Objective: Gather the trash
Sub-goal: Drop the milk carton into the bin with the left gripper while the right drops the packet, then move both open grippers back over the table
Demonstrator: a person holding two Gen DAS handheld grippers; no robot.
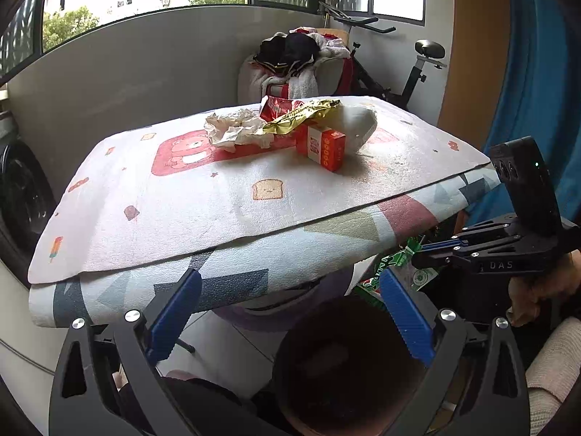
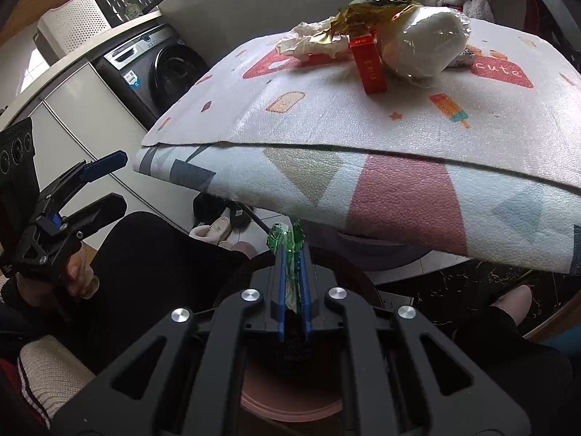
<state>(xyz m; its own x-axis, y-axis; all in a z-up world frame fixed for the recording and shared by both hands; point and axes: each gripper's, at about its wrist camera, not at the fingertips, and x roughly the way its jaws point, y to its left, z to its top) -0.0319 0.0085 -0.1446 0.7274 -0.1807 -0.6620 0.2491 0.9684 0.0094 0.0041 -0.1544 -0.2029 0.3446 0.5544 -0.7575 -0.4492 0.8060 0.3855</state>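
green wrapper sits clamped between the closed blue jaws of our right gripper, held over a dark round bin below the table edge. our left gripper gapes wide with nothing in it. more trash waits on the mat: crumpled tissue, gold foil, a red box.

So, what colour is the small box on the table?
The box is red-orange with white print; the left wrist view shows it best.

green wrapper | crumpled, pinched in jaws | over dark bin | table pile: red box
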